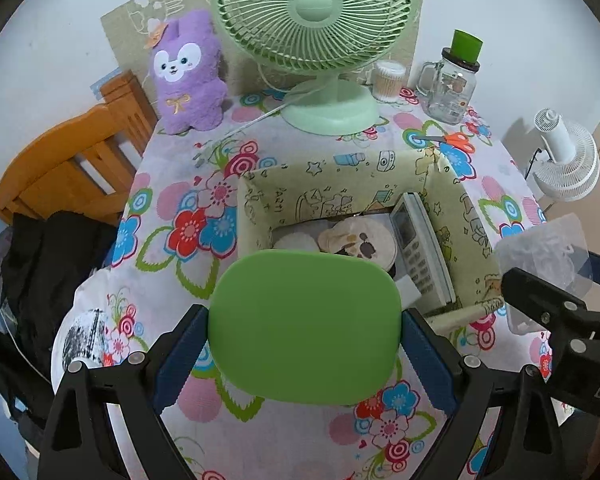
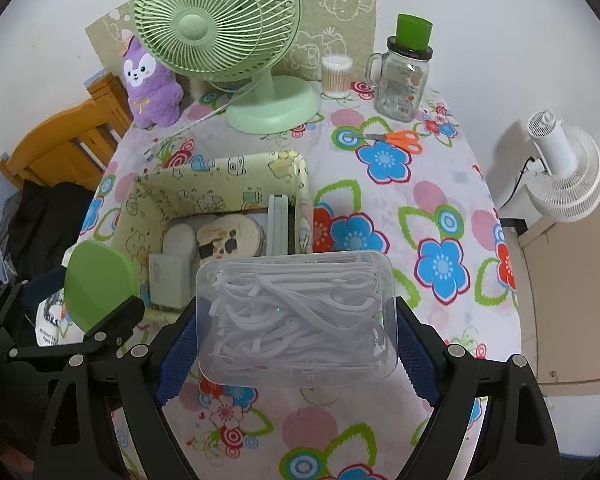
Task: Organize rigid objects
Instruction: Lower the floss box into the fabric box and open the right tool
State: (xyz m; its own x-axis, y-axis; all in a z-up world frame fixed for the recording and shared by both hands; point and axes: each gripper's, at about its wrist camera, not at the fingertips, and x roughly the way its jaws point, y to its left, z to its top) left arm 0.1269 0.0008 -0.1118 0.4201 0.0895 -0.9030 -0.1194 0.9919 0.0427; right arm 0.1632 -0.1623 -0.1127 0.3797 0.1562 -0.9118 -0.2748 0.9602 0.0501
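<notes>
My left gripper (image 1: 305,344) is shut on a flat green lid (image 1: 306,326) and holds it above the near edge of the yellow patterned storage box (image 1: 256,216). My right gripper (image 2: 296,344) is shut on a clear plastic box of white floss picks (image 2: 296,314), just right of and in front of the storage box (image 2: 156,196). The box holds a white remote (image 1: 416,248), round patterned discs (image 1: 360,240) and a white block (image 2: 168,276). The green lid also shows in the right wrist view (image 2: 98,284), and the clear box in the left wrist view (image 1: 544,256).
On the floral tablecloth (image 2: 440,208) at the back stand a green desk fan (image 1: 320,40), a purple plush toy (image 1: 188,76), a cotton swab tub (image 1: 388,80) and a glass jar with a green cup on top (image 1: 452,84). Orange scissors (image 2: 396,140) lie nearby. A wooden chair (image 1: 68,160) stands left, a white fan (image 2: 564,172) right.
</notes>
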